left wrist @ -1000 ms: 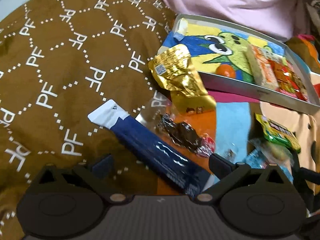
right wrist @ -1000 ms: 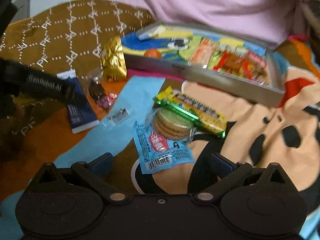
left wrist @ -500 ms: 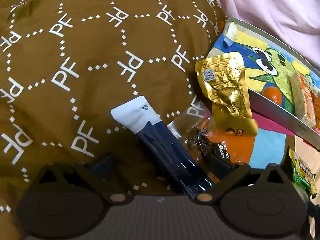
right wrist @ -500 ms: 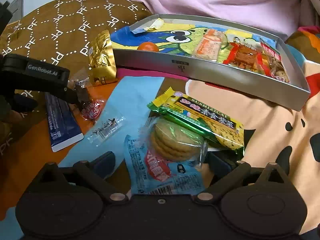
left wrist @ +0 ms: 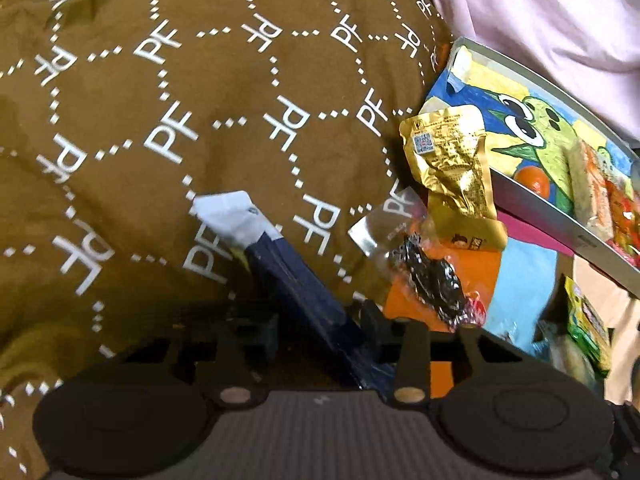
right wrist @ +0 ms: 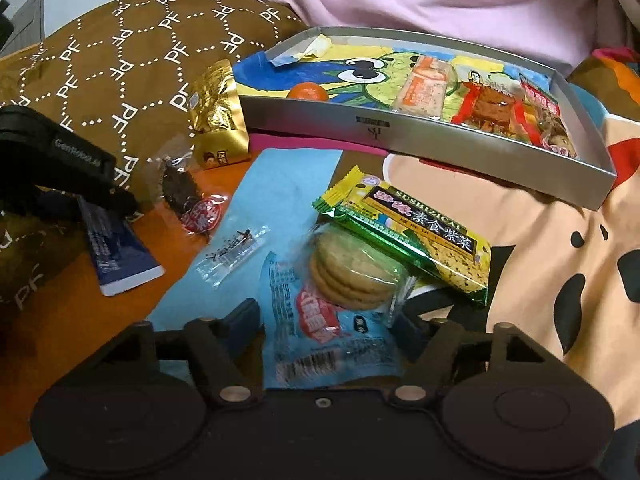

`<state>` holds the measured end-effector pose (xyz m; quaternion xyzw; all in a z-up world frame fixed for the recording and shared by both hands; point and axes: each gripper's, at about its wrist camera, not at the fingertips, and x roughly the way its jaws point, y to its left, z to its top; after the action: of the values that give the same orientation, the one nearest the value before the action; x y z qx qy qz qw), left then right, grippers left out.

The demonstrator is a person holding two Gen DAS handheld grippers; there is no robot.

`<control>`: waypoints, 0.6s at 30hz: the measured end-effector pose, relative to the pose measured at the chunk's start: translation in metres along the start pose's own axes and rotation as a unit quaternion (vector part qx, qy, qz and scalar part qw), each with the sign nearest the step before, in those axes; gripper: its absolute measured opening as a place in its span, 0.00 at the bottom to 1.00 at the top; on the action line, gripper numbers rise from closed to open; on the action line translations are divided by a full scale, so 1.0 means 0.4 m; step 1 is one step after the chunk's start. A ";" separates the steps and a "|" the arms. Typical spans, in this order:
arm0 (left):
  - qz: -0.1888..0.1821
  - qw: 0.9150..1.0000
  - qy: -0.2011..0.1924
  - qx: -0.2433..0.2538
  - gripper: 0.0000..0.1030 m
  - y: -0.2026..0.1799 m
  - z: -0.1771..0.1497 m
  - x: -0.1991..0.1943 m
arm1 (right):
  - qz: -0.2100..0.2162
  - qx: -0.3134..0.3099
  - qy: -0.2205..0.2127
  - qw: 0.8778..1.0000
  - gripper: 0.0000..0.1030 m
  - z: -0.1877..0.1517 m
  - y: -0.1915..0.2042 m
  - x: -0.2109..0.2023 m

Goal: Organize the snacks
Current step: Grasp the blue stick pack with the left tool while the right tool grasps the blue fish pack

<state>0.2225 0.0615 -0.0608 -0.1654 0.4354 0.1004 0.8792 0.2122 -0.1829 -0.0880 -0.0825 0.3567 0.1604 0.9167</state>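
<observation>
In the last second my left gripper [left wrist: 316,328] has come down over the long navy-blue foil snack sachet with the white end [left wrist: 280,268]. Its fingers [left wrist: 370,316], spread wide a second ago, now pinch the sachet's lower half. It lies on the bed, half on the brown PF-patterned pillow [left wrist: 160,100], half on the orange patch of the blanket.

My right gripper [right wrist: 324,320] has advanced as well: the light-blue plastic packet of round biscuits [right wrist: 336,308] sits between its fingers [right wrist: 244,312], which remain spread on either side, not yet touching so far as I can tell.

The shallow silver cardboard box with the cartoon lining [right wrist: 420,136] already holds several snacks, well apart from both.

Judgement: the left grasp looks secured and ready to lift; the right must close first.
</observation>
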 end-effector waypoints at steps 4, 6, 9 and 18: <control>-0.015 1.000 0.007 0.008 0.35 0.010 -0.015 -0.024 | 0.009 -0.004 0.004 1.000 0.64 -0.006 0.014 -0.015; -0.017 1.000 0.007 0.024 0.34 0.004 -0.034 -0.041 | 0.015 -0.007 0.007 1.000 0.64 -0.010 0.023 -0.024; -0.025 0.999 0.007 0.045 0.33 -0.001 -0.070 -0.072 | 0.030 -0.010 0.015 0.999 0.64 -0.016 0.037 -0.044; -0.060 0.995 0.013 0.083 0.33 -0.009 -0.142 -0.134 | 0.070 -0.031 0.033 0.996 0.64 -0.044 0.093 -0.131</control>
<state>0.1499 0.0350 -0.0495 -0.1187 0.4430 0.0086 0.8886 0.1517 -0.1650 -0.0665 -0.0908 0.3866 0.2326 0.8878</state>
